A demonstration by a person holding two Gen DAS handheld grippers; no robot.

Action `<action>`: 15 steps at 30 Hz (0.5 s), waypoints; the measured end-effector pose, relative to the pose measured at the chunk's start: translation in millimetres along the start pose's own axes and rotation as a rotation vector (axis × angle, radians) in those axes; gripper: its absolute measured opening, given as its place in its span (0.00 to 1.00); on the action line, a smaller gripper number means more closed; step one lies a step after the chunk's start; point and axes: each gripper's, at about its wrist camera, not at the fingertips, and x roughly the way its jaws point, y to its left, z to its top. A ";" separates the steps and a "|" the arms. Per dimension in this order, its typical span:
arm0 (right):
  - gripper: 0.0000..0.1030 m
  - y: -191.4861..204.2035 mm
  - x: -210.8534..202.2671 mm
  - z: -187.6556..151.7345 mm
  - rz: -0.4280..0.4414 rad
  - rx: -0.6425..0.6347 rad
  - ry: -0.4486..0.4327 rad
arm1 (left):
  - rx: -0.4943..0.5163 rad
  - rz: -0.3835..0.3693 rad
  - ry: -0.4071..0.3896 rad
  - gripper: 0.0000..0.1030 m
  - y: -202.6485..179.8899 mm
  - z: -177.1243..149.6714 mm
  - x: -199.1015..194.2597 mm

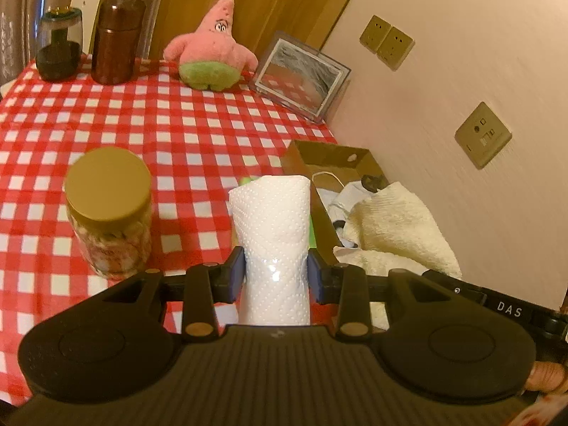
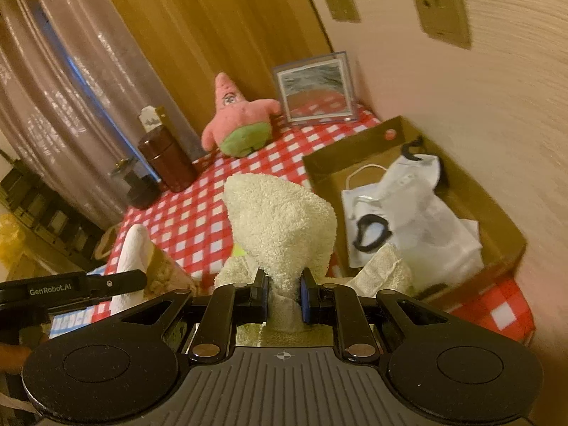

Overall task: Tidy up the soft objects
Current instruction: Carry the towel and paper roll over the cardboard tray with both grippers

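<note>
My left gripper (image 1: 276,273) is shut on a white paper-towel pack (image 1: 271,220), held above the checked table beside the cardboard box (image 1: 309,174). My right gripper (image 2: 284,296) is shut on a cream fluffy towel (image 2: 280,220), lifted at the box's (image 2: 390,135) left edge; the towel also shows in the left wrist view (image 1: 397,227), draped over the box. A white plastic bag (image 2: 415,213) with black handles lies in the box. A pink star plush toy (image 1: 213,49) sits at the table's far edge, also in the right wrist view (image 2: 238,120).
A gold-lidded jar (image 1: 110,209) stands left of the paper towel. Two dark jars (image 1: 117,42) stand at the far left. A framed picture (image 1: 301,74) leans on the wall. Wall sockets (image 1: 482,135) are at right. The red checked tablecloth (image 1: 177,124) covers the table.
</note>
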 end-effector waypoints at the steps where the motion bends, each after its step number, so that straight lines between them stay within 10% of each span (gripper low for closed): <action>1: 0.16 -2.1 -1.6 -1.5 -0.006 0.002 -0.002 | -0.005 -0.004 0.004 0.32 -1.3 -2.0 2.0; 15: 0.16 -46.1 -28.5 -4.4 -0.130 0.008 -0.053 | 0.000 -0.075 0.059 0.32 -30.5 -10.7 28.4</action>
